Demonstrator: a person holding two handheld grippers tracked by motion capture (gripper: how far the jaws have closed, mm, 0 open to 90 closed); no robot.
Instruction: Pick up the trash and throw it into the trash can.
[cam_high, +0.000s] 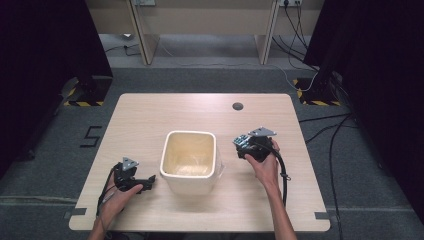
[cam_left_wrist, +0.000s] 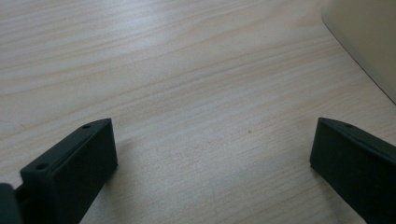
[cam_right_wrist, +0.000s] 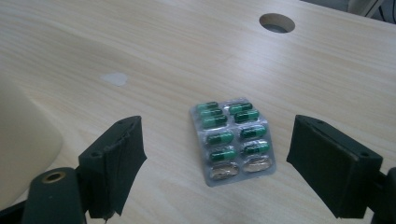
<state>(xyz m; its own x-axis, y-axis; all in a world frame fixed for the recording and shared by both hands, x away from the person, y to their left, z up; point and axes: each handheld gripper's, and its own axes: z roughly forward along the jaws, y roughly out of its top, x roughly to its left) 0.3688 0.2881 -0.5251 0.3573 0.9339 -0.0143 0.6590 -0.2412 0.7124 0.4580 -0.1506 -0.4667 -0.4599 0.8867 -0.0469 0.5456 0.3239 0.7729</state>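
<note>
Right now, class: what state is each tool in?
Left tool: open, holding nothing, over bare table.
Right tool: open, empty, jaws either side of the pill blister pack.

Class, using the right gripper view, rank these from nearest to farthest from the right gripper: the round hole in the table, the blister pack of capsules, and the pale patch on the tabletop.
1. Blister pack of capsules: lying flat just ahead of the right gripper, between its open jaws.
2. Pale patch: farther out, to the left.
3. Round hole: farthest, near the table's far edge, right of centre.
</note>
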